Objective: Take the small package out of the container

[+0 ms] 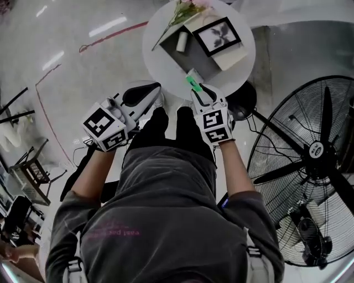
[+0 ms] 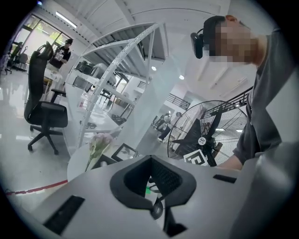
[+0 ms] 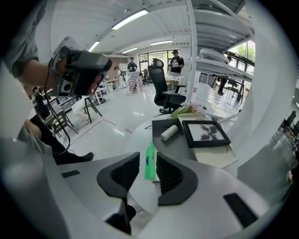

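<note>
The small green package [image 3: 150, 161] stands on edge between the jaws of my right gripper [image 3: 147, 169]. It lies close to the right pad, and a gap shows between it and the left pad, so the jaws are open around it. In the head view the package [image 1: 192, 82] is at the right gripper [image 1: 198, 88], over the near edge of the round white table [image 1: 160, 69]. The dark grey container [image 1: 191, 58] lies farther back on the table. My left gripper [image 1: 145, 94] hangs left of the table, shut and empty.
On the container are a white roll [image 1: 181, 42], a black picture frame [image 1: 217, 35] on a beige board, and flowers [image 1: 182, 11]. A big floor fan [image 1: 310, 160] stands at the right. An office chair [image 3: 163, 88] and several people are far behind the table.
</note>
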Tool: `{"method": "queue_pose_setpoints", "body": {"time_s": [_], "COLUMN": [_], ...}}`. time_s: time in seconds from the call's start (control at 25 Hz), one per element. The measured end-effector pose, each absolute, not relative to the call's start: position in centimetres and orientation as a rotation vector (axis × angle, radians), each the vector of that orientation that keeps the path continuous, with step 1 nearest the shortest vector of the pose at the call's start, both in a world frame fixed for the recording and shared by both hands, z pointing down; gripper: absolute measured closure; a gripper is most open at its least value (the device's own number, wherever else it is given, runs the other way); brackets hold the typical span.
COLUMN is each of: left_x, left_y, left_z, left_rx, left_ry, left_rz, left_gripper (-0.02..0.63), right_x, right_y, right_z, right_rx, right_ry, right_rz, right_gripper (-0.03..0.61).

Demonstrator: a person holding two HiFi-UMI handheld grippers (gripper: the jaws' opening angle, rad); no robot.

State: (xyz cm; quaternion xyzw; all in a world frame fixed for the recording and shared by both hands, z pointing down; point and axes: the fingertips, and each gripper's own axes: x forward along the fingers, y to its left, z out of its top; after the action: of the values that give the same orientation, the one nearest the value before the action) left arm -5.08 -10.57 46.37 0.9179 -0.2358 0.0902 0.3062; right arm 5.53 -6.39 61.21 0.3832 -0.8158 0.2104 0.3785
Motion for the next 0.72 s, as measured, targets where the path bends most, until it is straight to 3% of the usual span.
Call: {"method": "queue_pose_setpoints", "body": {"time_s": [0.28,0.72], "left_x": [-3.2,-3.3], "left_y": [-9.5,-8.7], "left_z": [47.7,49.5], "left_rx": [2.432,2.394], "left_ry": [-0.642,-0.665], "left_rz": [0.287,0.310], "left_gripper": [0.598,0.598], "right_x": [5.9,6.0], "right_y": [-6.0,-6.3], "right_z": [64.3,66.4], "right_rx": [0.895,0.848], "right_ry": [-2.062,-2.041], "right_rz": [0.492,0.434], "right_gripper": [0.426,0.441]}}
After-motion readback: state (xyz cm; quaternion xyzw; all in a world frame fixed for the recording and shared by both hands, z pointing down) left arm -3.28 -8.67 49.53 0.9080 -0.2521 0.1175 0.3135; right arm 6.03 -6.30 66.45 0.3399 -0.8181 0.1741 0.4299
